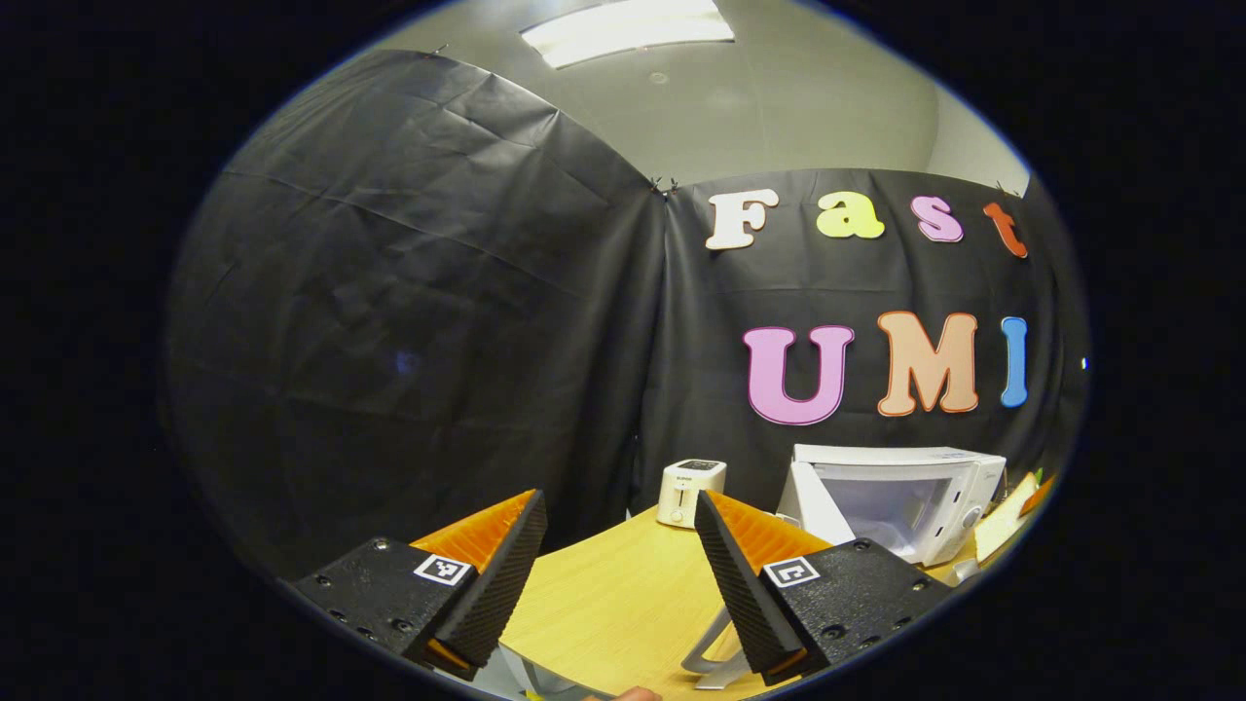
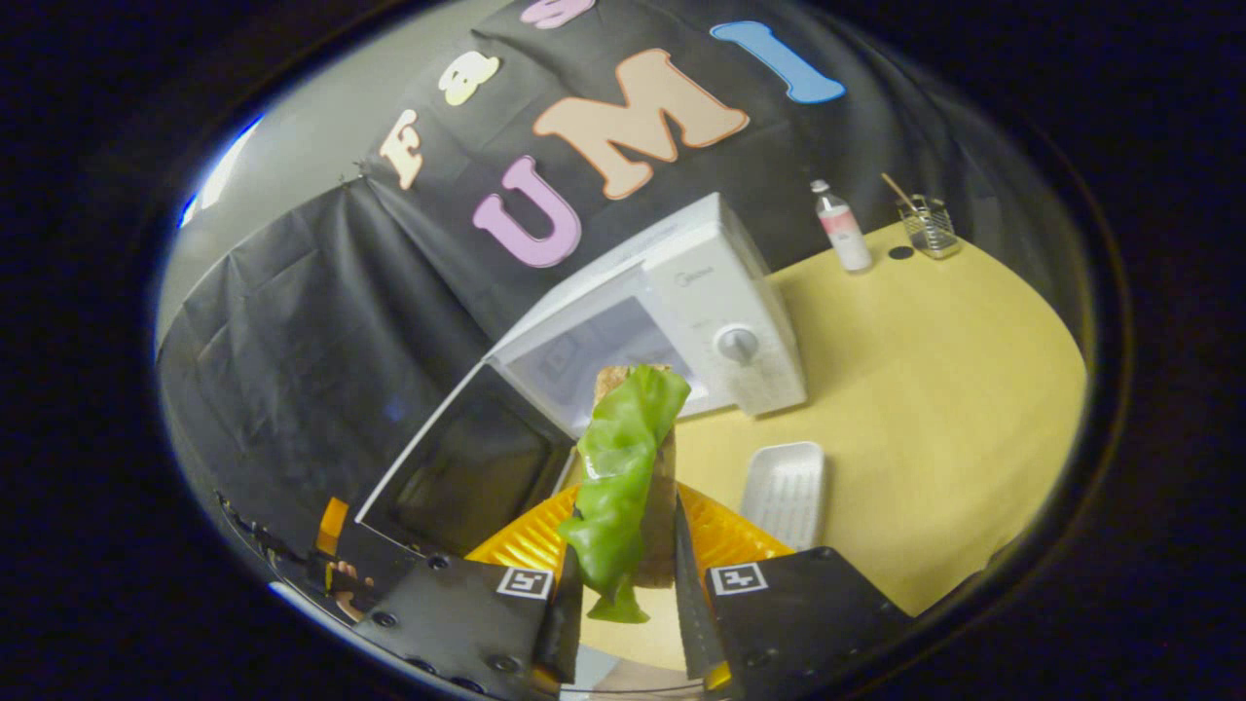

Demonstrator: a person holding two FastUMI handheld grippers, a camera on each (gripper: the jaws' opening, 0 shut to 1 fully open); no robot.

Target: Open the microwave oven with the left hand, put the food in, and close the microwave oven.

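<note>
A white microwave oven (image 2: pixel 681 312) stands on the wooden table (image 2: pixel 925 389) with its door (image 2: pixel 467 458) swung wide open to the left. My right gripper (image 2: pixel 623 584) is shut on the food, a slice of bread with a green lettuce leaf (image 2: pixel 623 467), held upright in front of the oven's open cavity. In the left gripper view the microwave oven (image 1: pixel 905 501) sits far off at the right, door ajar. My left gripper (image 1: pixel 618 574) is open and holds nothing, raised over the table's near edge.
A white tray (image 2: pixel 787 492) lies on the table just before the oven. A small bottle (image 2: pixel 842 229) and a wire holder (image 2: pixel 930 226) stand at the back right. A white toaster (image 1: pixel 689 492) sits at the table's far corner. The left gripper and a hand (image 2: pixel 336 570) show beyond the door.
</note>
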